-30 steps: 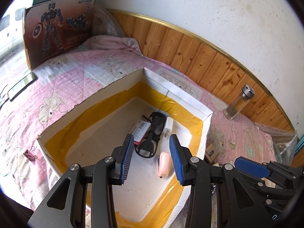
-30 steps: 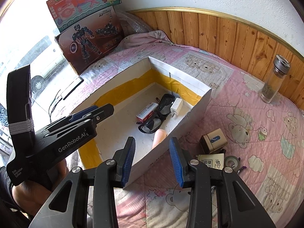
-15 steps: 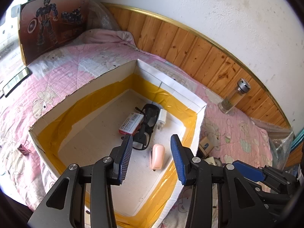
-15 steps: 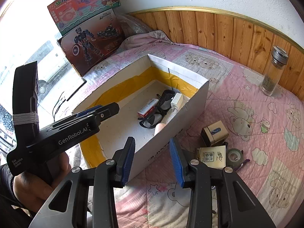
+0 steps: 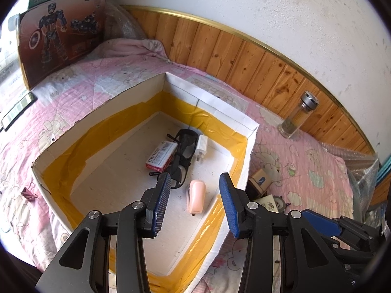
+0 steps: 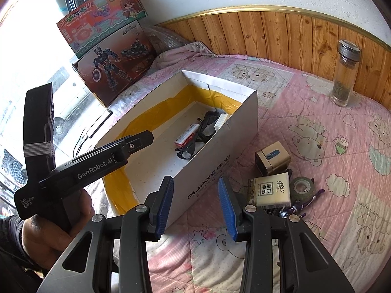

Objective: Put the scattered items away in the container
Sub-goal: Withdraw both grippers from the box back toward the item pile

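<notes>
On the pink quilt (image 6: 317, 112) sits my target container, a white box (image 6: 227, 156) lined with yellow tape. My left gripper (image 5: 194, 205) hangs over its near corner, jaws spread with nothing between them. Below that gap, on the box floor, lies a pink stapler (image 5: 196, 196). Farther in I see black glasses (image 5: 182, 156), a red-and-white packet (image 5: 161, 155) touching them on the left, and a white charger (image 5: 201, 146) just to their right.

My right gripper (image 6: 195, 205) is outside the box, over its near outer wall, jaws likewise spread and empty. The loose items lie on the quilt to the right of this gripper, just beside the box: a small brown tin (image 6: 272, 157), a tissue pack (image 6: 275, 190) in front of it, a tape roll (image 6: 303, 188) touching the pack's right side, and a small purple object (image 6: 300, 204) below the roll that I cannot identify. A glass bottle (image 6: 344, 75) stands upright by the wood panelling, well apart from both grippers.
</notes>
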Available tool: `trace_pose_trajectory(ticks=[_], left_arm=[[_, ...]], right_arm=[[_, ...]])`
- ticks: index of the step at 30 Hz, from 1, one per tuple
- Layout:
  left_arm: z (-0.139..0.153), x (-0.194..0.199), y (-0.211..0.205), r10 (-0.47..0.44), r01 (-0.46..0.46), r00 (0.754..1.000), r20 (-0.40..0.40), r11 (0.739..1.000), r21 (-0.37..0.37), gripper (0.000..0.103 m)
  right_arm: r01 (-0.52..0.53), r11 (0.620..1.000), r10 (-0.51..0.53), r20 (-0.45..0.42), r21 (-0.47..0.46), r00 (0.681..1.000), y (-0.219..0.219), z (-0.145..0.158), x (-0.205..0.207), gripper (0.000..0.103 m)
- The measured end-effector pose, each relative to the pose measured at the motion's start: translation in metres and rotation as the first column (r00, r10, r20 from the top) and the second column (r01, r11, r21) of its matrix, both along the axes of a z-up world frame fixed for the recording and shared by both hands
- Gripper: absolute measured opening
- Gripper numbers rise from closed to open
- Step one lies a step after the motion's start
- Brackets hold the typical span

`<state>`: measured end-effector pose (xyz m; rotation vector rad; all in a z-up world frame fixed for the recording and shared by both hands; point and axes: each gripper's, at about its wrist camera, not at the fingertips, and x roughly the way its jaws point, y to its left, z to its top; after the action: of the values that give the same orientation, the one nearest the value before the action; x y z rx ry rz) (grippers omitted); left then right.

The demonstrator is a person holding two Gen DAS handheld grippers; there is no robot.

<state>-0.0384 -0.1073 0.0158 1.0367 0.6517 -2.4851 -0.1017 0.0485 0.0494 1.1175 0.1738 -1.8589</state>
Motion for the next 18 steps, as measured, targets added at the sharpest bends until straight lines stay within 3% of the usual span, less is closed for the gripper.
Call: trace_pose_trajectory(ticks=[7, 10, 18], left_arm=[[0.0, -0.002, 0.01, -0.021, 0.021, 1.0, 0.001, 1.0, -0.021, 0.044], [0.0, -0.004, 0.017, -0.038, 0.038, 0.999, 0.003, 0.999, -0.035, 0.044], [0.001, -0.007, 0.036, -0.086, 0.086, 0.996, 0.003, 0.994, -0.07, 0.044]], right_arm=[[0.021, 1.0, -0.02, 0.015, -0.022, 1.0, 0.012, -0.005, -0.003, 0.041], [0.045, 0.998, -0.045, 0.022, -0.04, 0.999, 0.022, -0.007, -0.005, 0.051], [0.109, 0.993, -0.106, 0.05, -0.054, 0.993, 0.045, -0.021, -0.009, 0.051]])
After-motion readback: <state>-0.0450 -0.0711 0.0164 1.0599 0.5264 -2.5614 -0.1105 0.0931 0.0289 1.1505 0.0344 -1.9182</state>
